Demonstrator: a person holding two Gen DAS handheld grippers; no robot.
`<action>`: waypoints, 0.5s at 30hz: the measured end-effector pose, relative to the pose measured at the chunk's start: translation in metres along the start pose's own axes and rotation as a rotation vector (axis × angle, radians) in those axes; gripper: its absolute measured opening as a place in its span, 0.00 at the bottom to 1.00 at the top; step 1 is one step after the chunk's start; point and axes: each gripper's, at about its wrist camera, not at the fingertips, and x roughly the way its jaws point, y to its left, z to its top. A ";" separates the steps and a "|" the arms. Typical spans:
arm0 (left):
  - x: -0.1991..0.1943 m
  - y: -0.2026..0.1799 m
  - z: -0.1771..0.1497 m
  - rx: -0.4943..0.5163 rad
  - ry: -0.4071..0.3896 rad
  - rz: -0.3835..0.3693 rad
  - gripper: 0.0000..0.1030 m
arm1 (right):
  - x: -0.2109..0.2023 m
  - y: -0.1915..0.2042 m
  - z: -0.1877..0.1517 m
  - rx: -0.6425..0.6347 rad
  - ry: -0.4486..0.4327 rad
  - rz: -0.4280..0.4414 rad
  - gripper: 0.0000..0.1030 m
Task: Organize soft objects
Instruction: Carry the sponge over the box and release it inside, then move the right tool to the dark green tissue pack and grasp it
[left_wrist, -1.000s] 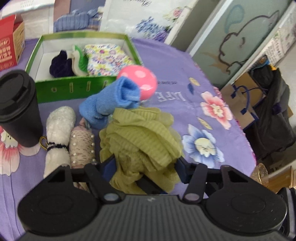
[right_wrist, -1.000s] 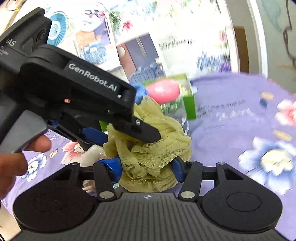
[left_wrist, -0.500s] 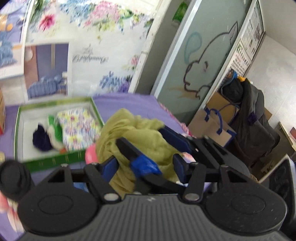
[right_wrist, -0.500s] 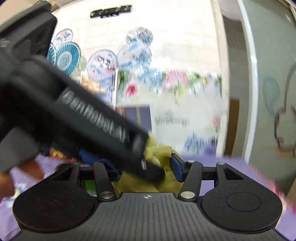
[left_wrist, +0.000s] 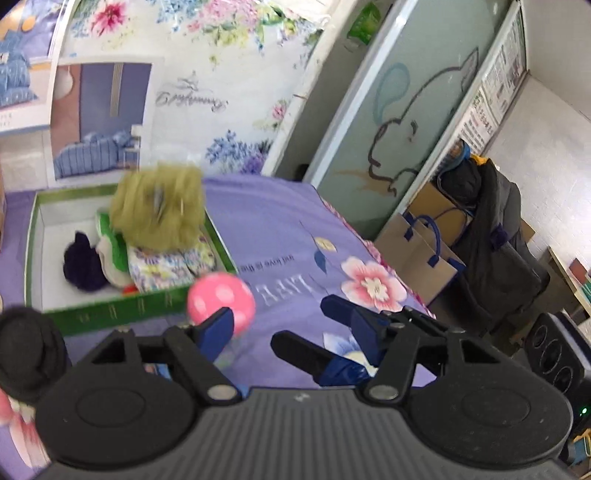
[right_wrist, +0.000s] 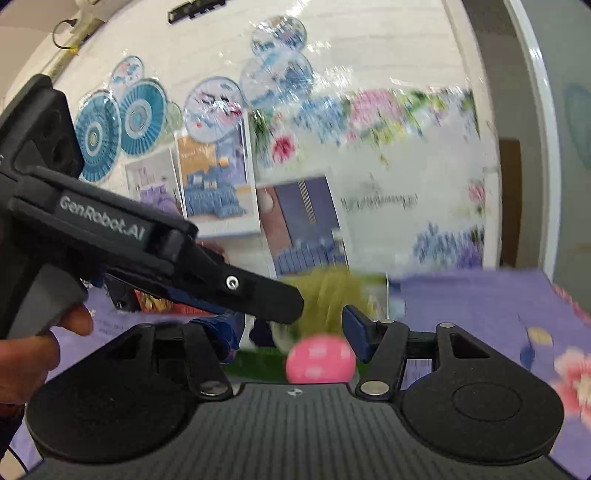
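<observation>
The olive-green mesh cloth is a blurred clump over the green-rimmed white box, apart from both grippers; it also shows blurred in the right wrist view. The box holds a floral fabric bundle, a dark navy soft item and a green-and-white piece. A pink dotted ball sits in front of the box. My left gripper is open and empty. My right gripper is open and empty, with the ball between its fingers' line of sight.
A black lidded cup stands at the left on the purple floral tablecloth. Paper bags and dark clothing stand beyond the table's right edge. The left gripper's body crosses the right wrist view.
Both grippers held the olive cloth and lifted it; now both have opened and the cloth is free over the box, blurred with motion.
</observation>
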 end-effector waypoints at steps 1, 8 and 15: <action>-0.003 -0.003 -0.009 0.017 0.004 0.013 0.61 | -0.002 -0.001 -0.006 0.011 0.008 -0.002 0.43; -0.025 -0.002 -0.051 -0.003 0.007 0.081 0.74 | -0.020 -0.020 -0.038 0.157 0.073 -0.047 0.44; -0.039 0.026 -0.088 -0.065 0.047 0.246 0.74 | -0.025 -0.032 -0.058 0.276 0.132 -0.073 0.45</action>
